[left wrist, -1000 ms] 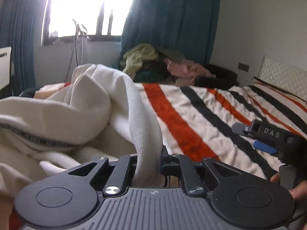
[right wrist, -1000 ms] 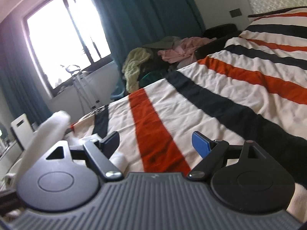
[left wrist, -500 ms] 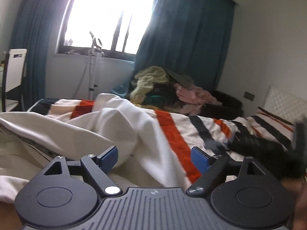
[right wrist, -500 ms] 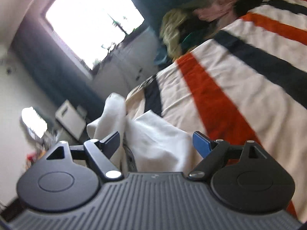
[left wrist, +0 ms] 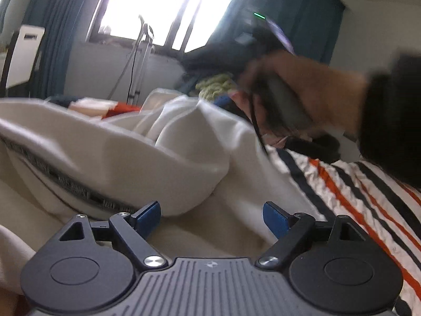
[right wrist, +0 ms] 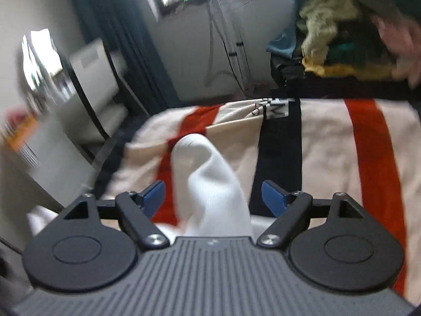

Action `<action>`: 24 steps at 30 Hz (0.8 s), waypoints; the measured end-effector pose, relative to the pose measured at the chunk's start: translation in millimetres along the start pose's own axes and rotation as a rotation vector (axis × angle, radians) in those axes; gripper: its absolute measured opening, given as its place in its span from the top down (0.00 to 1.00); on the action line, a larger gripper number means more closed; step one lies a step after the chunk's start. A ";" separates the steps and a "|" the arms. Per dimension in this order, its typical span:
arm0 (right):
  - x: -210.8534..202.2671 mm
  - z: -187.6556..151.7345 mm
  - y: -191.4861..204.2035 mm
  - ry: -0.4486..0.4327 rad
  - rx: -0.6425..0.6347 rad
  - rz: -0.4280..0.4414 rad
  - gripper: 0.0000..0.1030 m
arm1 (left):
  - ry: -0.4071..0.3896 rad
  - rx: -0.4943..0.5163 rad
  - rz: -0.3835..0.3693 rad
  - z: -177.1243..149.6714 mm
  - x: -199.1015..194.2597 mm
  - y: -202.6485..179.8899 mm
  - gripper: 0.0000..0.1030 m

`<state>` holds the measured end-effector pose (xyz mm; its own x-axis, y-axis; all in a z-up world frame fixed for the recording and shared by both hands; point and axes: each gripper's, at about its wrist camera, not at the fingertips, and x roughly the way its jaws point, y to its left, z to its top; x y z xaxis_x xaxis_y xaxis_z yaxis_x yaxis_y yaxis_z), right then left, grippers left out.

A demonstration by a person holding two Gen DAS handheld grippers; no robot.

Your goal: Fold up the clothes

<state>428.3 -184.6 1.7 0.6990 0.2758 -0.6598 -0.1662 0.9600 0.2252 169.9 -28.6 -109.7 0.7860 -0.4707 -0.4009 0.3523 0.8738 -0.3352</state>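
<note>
A cream-white garment (left wrist: 163, 155) lies bunched on the striped bed, with a dark lettered band along its left side. My left gripper (left wrist: 211, 217) is open just above the cloth and holds nothing. In the left wrist view the right hand and its gripper (left wrist: 284, 100) hover blurred over the garment's far side. In the right wrist view my right gripper (right wrist: 213, 194) is open, and a raised fold of the white garment (right wrist: 210, 179) stands between its blue fingers, not pinched.
The bed cover (right wrist: 329, 152) has orange, black and cream stripes. A pile of mixed clothes (right wrist: 342, 47) sits beyond the bed's far end under the window. A white chair (left wrist: 23, 52) and a white cabinet (right wrist: 92, 79) stand on the left.
My left gripper opened and let go of the garment's edge, which dropped onto the bed. The right gripper swung left over the garment and now straddles a raised fold.
</note>
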 end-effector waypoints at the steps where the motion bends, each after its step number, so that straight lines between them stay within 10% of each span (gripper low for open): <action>1: 12.9 4.0 7.2 0.019 -0.032 -0.023 0.24 | 0.014 -0.018 -0.014 -2.3 6.8 5.3 0.16; 4: 54.0 12.1 16.8 0.087 -0.075 -0.086 0.34 | 0.060 -0.057 -0.036 -6.7 24.9 16.9 0.16; 8: 73.9 2.0 18.6 0.116 -0.118 -0.178 0.90 | 0.084 -0.081 -0.034 -10.2 38.4 26.0 0.16; 14: 20.9 9.5 -2.7 -0.087 -0.076 -0.301 0.95 | 0.086 -0.080 -0.013 -9.4 39.9 27.2 0.16; 24: -194.0 -21.0 -113.9 -0.544 0.200 -0.452 0.95 | 0.055 -0.103 0.007 -3.7 23.9 28.1 0.16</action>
<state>297.0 -346.4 89.0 0.9242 -0.2578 -0.2819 0.3139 0.9331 0.1756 196.6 -15.7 -131.8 0.7582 -0.4733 -0.4484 0.2908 0.8610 -0.4173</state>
